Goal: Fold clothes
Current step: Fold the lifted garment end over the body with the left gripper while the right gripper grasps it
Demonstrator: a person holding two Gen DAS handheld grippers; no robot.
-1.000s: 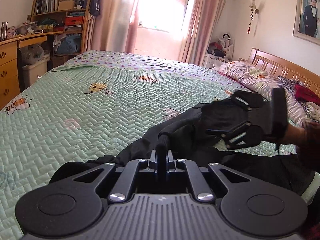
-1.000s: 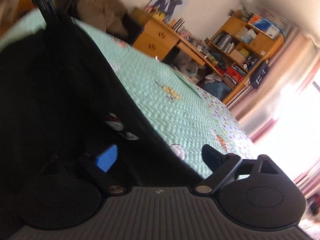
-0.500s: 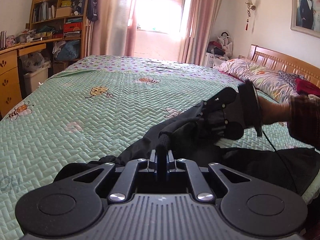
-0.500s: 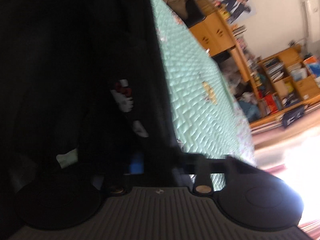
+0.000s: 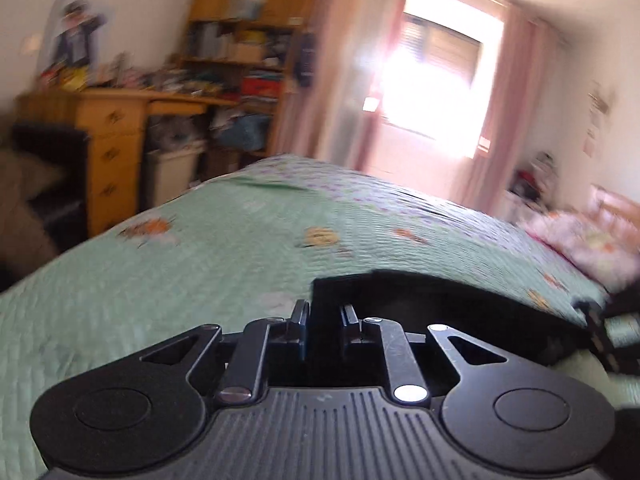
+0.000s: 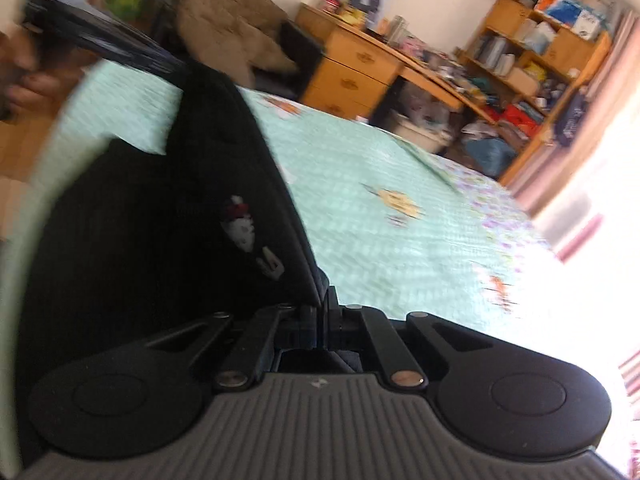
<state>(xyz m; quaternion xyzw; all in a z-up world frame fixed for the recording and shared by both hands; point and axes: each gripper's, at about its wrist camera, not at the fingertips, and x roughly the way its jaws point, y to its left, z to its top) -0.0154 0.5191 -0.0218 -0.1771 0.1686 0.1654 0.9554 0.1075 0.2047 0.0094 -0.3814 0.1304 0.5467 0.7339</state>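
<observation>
We hold a black fabric garment (image 6: pixel 168 216) with a small white and red print over the mint-green quilted bedspread (image 6: pixel 380 168), stretched between our two tongs. Our right tongs (image 6: pixel 320 316), low in the middle of the right wrist view, are pressed together on a thin edge of the cloth. Our left tongs (image 5: pixel 324 316) stand a little apart with a dark band of the garment between the pads; their jaws have just been opening slightly. In the upper left of the right wrist view, these left tongs appear as a blurred dark streak beside a hand (image 6: pixel 20 76).

The risk we judge: with the left grip loosened and both views smeared by motion, the cloth could slide out on that side, so the garment would sag and land creased

Compared with a second ago, the right tongs, then spread wide over the cloth, are now clamped on it, and the left view has swung toward the wooden desk (image 5: pixel 108 120)
</observation>
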